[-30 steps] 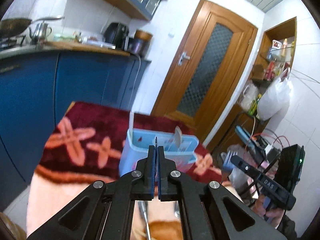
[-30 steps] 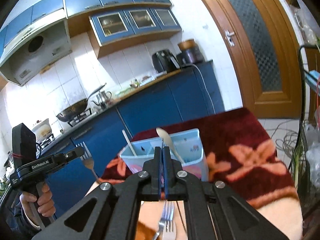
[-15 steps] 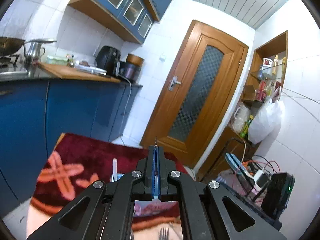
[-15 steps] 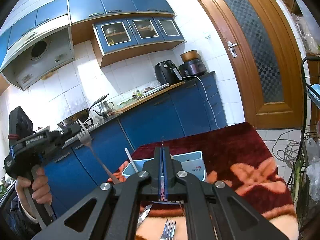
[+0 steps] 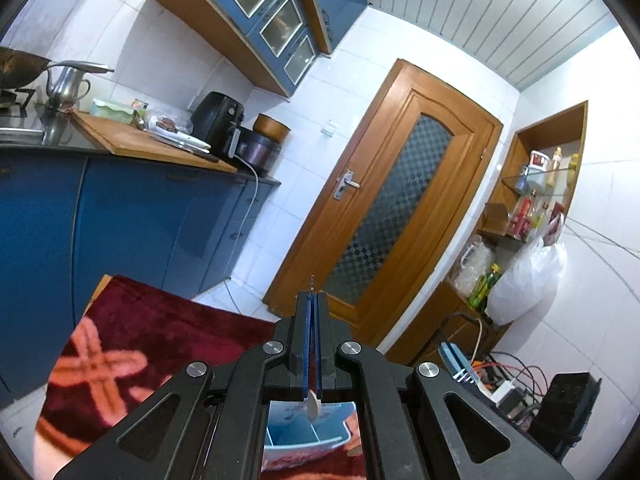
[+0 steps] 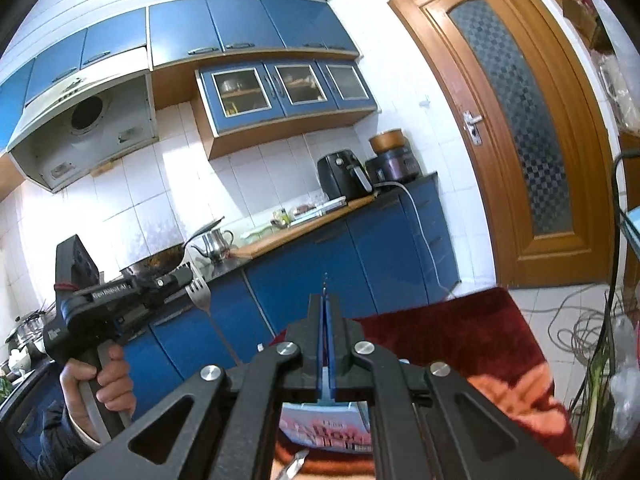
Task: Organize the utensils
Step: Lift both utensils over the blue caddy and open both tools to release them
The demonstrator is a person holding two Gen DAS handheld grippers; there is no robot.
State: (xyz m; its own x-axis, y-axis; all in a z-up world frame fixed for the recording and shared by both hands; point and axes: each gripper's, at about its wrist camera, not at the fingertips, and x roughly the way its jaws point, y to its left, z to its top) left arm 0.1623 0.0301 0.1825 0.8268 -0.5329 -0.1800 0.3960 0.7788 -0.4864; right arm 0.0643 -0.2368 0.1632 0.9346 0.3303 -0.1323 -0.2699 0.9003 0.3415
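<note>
Open air ahead; utensil box (image 5: 308, 436) directly below closed fingers (image 5: 314, 344)

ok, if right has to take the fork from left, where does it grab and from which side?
Probably the bare handle. The left gripper pinches the fork near its head, tines up, so the slim handle hangs free, slanting down toward the right gripper. Come in level from that side, jaws across the handle; they're shut now, so open first.

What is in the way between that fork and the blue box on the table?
Nothing that can be seen. The fork, clamped in the left gripper, hangs in open air up and to the left of the box. The right gripper hides most of the box from its own camera.
</note>
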